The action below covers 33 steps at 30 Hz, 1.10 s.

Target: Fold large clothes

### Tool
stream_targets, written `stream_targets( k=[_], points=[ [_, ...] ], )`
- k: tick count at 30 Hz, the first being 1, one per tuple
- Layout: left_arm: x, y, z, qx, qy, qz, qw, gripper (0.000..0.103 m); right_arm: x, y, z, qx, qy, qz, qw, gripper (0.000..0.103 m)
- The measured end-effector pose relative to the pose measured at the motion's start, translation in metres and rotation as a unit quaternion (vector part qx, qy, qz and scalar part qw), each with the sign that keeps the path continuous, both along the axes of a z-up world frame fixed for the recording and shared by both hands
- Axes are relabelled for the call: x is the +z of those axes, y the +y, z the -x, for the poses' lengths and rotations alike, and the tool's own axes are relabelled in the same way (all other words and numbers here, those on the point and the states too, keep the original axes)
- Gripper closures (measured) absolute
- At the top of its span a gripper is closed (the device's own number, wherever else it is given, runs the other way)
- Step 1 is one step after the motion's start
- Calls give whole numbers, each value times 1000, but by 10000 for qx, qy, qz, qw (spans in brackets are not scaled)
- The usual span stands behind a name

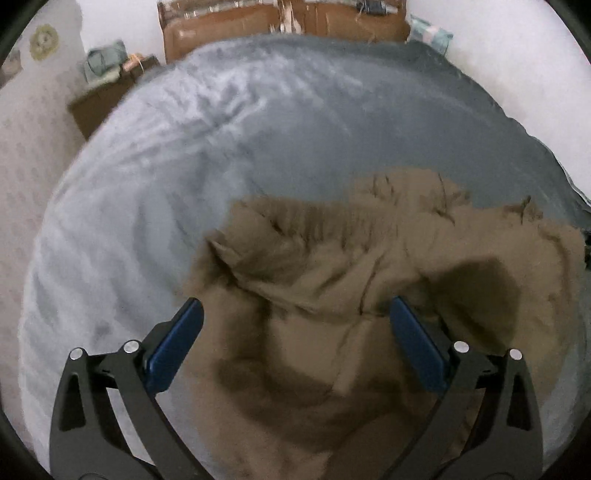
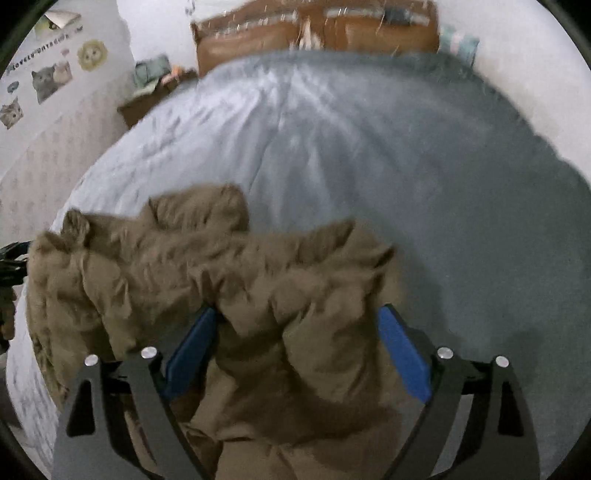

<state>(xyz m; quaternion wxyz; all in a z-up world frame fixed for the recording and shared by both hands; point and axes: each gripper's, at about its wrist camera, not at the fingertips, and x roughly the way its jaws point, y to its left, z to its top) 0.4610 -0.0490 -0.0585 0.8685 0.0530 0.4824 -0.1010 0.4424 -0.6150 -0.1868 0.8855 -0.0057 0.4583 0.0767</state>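
Wide bed (image 1: 258, 140) with grey cover, filling both views up to a brown headboard (image 1: 280, 26) at the far end. On the near part of the bed, a crumpled brown coat (image 1: 351, 295), seen also from the right wrist (image 2: 229, 280); bulky, padded, not yet flat and not yet folded.

Long axis of the coat: running roughly across the views, from side to side, with one part hanging toward the near edge under both tools.

Left hand-held gripper (image 1: 295, 317): wide open, nothing held, pads clear of the cloth, coat directly below and stretching off to the right. Right hand-held gripper (image 2: 295, 321): also wide open, nothing gripped, a fold of the coat lying loose between the blue pads, the bulk spreading to the left.

So, probably: each one over its own end of the coat, about equally near. Next grasp needing a move down onto the near edge, one hand per side.
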Motion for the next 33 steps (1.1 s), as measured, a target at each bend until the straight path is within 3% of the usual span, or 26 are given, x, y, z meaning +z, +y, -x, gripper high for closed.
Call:
stream_targets(
  k=[1,2,3,5,7,9,12,14,16,18,20,24,26,28,31,33],
  points=[
    [-6,-2,-3,-18,80,58,9999,9,-8,3,-2,27,73,89,9999,16],
    [-15,-5,-6,-58,180,89,9998,24,-14,6,0,26,106,176,9998,19],
    [-25,-8,-11,-97,335,63,9994,40,-22,8,-2,42,232,229,9995,29],
    [-39,-13,-17,-107,438,-20,9990,52,-32,9,-4,55,398,285,9988,44],
    [-44,-21,-17,-192,396,-158,9989,63,-35,11,-4,78,319,431,9985,67],
    [-41,-24,-16,-210,283,-297,9989,86,-29,10,0,38,146,432,9990,79],
    [-16,-17,-11,-154,-68,-261,9995,98,-3,2,7,-160,-381,363,9985,84],
    [15,-4,-5,64,-571,-27,9983,98,26,-10,15,-386,-986,-29,9944,84],
    [48,16,2,398,-1219,262,9914,103,51,-14,23,-533,-1547,-208,9863,84],
    [65,29,6,544,-1536,450,9856,102,68,-16,27,-577,-1999,-398,9773,84],
    [71,38,1,627,-1471,598,9853,102,73,-14,21,-553,-2068,-491,9756,84],
    [30,24,-15,581,-933,-168,9938,101,26,2,-14,-461,-1013,227,9935,80],
    [3,22,-17,591,-528,-226,9966,99,-3,5,-21,-476,-476,526,9963,71],
    [-9,23,-17,646,-259,-245,9973,90,-18,3,-18,-518,-214,518,9971,51],
    [-8,23,-13,675,-216,-380,9968,67,-6,-8,-6,-553,-244,127,9981,35],
    [7,21,-7,641,-298,-298,9971,38,14,-14,4,-640,-478,-225,9966,34]
  ],
)
